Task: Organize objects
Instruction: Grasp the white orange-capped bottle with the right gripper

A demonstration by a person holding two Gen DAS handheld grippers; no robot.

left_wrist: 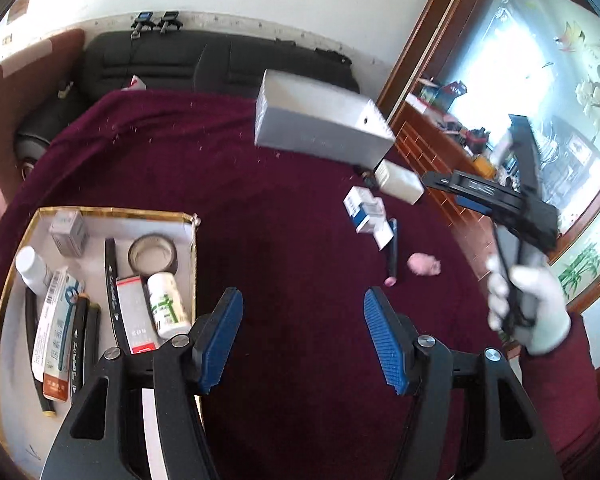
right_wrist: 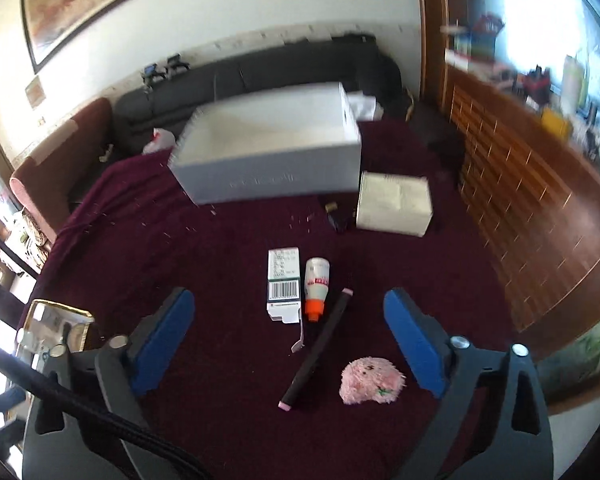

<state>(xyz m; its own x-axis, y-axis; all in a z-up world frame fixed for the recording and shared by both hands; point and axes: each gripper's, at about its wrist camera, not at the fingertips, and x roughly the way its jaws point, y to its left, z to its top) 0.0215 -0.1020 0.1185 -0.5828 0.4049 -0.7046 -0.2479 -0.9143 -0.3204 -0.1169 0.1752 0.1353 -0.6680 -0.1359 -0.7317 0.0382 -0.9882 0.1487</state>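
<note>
Both tongs empty, jaws apart, nothing between pads. Left gripper (left_wrist: 303, 336) hangs over bare maroon velvet tablecloth (left_wrist: 172, 168); gold-rimmed shallow white tray (left_wrist: 112, 211) sits just to its left, already holding white pill bottle w/ green label (left_wrist: 167, 306), roll of dark tape (left_wrist: 153, 254), tubes, small boxes, black pens. Right gripper (right_wrist: 288, 344) is over the loose pile.

Key relation: long black stick w/ pink end caps (right_wrist: 318, 346) lies directly between right jaws, long axis running diagonal, near end low-left, far end up-right toward the jaw. So roughly along the gripper's pointing line, not across it; a wrist roll prob needed to pinch across its width. Just beyond: white carton w/ barcode (right_wrist: 284, 284) and small white bottle w/ orange cap (right_wrist: 316, 290), side by side, both lying lengthwise away from gripper. Fluffy pink plush ball (right_wrist: 371, 380) near right pad, not touching. Right hand clearly nearer to all of these; left nearer tray.

In left wrist view the person's white-gloved hand (left_wrist: 528, 308) grips the right tool's handle.

Surface: soft cloth, flecks of lint. Big grey-white rectangular box (right_wrist: 268, 152) and smaller cream box (right_wrist: 394, 204) at far edge. Room: dark sofa (right_wrist: 260, 68), framed painting, wood cabinet, bright window. Right view motion-blurred.
</note>
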